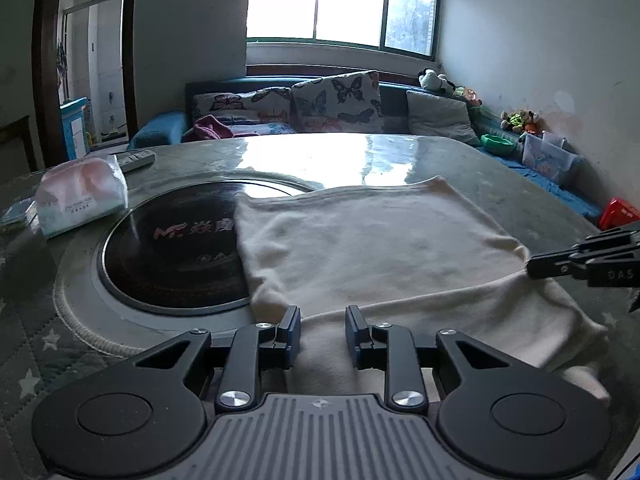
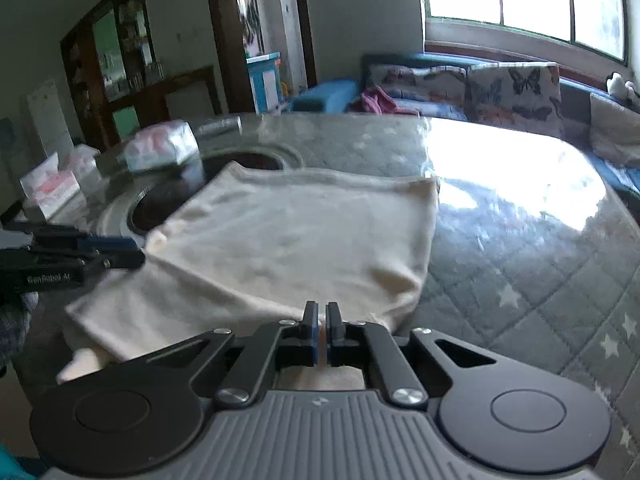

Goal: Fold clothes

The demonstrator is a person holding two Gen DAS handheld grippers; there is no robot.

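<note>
So the left gripper [image 1: 323, 322] sits low at the table's near edge, jaws a bit apart over the cream cloth [image 1: 372, 240], not pinching it as far as I can see; the right gripper [image 2: 321, 320] has its jaws together right at the cloth's near fold, though whether any fabric is caught between them I can't tell; the cloth lies folded flat from the near edge toward the middle of the table [image 1: 460, 160], its left side over the black cooktop [image 1: 172, 256]; a tissue pack [image 1: 82, 196] sits toward the far left.
</note>
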